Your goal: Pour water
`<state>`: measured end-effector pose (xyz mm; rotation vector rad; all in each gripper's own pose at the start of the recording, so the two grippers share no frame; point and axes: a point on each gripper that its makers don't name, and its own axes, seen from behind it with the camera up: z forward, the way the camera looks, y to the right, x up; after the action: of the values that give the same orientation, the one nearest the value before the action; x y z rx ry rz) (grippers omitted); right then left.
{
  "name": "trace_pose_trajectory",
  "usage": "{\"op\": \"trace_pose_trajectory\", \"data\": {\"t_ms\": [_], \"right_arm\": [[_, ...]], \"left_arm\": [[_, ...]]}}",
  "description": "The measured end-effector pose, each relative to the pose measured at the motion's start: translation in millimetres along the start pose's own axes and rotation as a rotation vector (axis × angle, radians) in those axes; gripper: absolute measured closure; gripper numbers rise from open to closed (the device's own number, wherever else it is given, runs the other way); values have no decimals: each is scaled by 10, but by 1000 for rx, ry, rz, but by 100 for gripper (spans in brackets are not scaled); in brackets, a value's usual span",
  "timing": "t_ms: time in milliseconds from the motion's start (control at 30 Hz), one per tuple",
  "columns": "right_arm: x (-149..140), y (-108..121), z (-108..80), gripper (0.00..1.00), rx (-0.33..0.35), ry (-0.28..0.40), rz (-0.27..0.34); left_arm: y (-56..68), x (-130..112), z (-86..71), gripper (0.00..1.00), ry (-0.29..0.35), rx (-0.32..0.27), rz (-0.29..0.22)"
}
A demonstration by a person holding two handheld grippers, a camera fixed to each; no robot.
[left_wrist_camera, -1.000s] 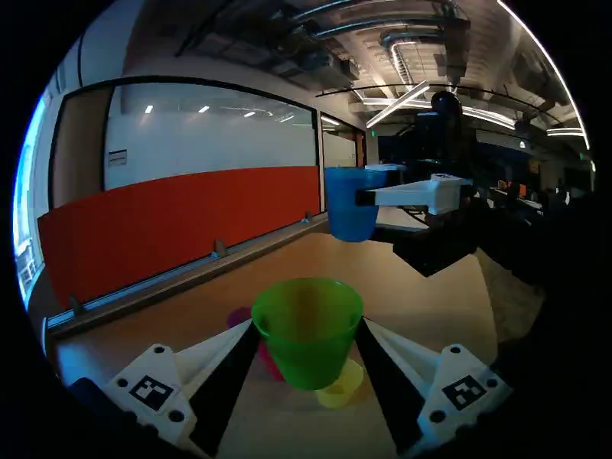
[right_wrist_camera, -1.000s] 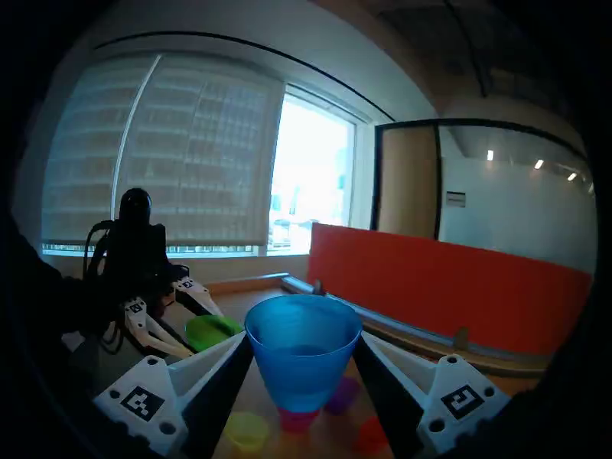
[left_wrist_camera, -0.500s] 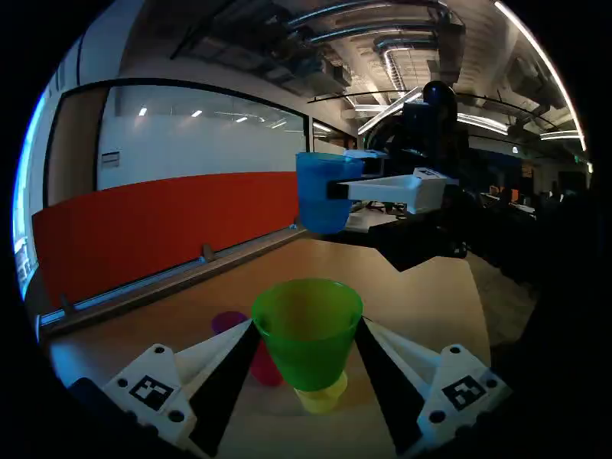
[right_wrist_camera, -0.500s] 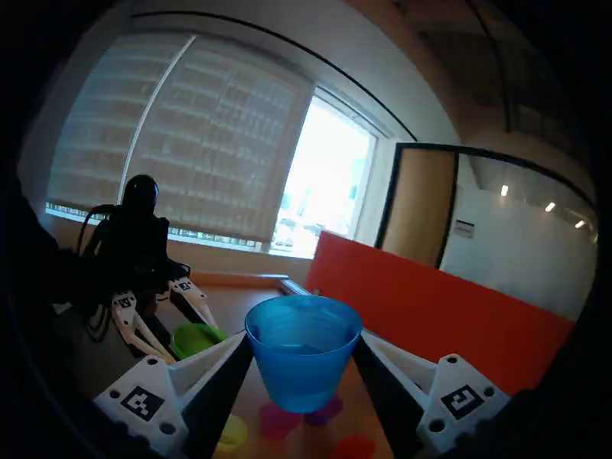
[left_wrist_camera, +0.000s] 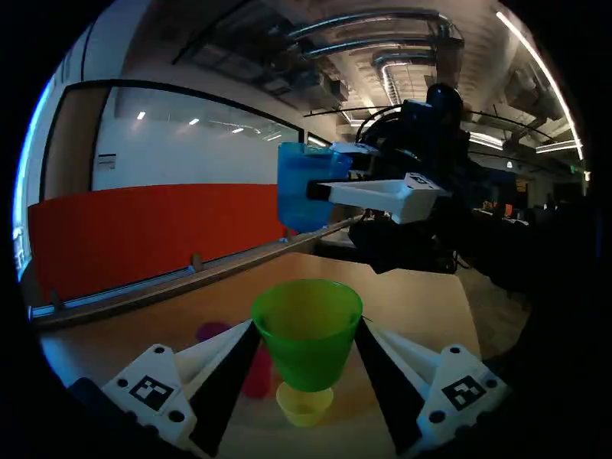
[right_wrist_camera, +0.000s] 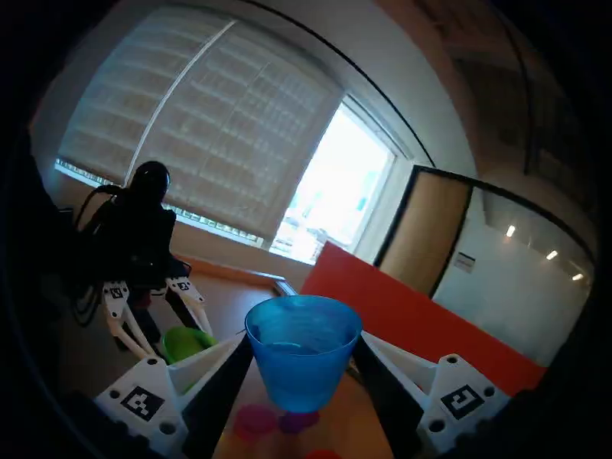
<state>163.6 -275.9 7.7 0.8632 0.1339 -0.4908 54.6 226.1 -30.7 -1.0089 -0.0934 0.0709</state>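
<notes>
So the blue cup is the one with the water. You can see the level a little way below the rim, and it sits upright between the fingers of the right claw, which is pinching it from both sides. The green cup is the receiver. It's pinched the same way in the left claw, upright with its mouth open to the top, and it looks empty from here, though I can't see right to the bottom.

From the left claw, the blue cup hangs up ahead, higher and a touch to the left, well apart from the green rim. From the right claw, the green cup is ahead and down to the left. Both cups are held off the tabletop. Under the left claw there's a small yellow cup and a pink one just beside it.

My read is that this is the lining-up step and no pouring has started, since the blue cup isn't tipped at all. The next move needs the blue rim brought in above the green mouth, then a slow tilt toward it while the left claw keeps the green cup level. If it tips too early, the water probably lands on the tabletop.
</notes>
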Motion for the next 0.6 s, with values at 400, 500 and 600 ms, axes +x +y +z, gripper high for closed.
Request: {"op": "trace_pose_trajectory", "data": {"t_ms": [400,500,600], "right_arm": [[107,41,47,11,-5,8,-142],[120,41,50,11,-9,7,-179],[124,43,54,11,-13,3,-215]], "left_arm": [[138,22,70,14,12,-32,23],[159,17,77,15,10,-35,29],[171,25,83,15,11,-37,31]]}}
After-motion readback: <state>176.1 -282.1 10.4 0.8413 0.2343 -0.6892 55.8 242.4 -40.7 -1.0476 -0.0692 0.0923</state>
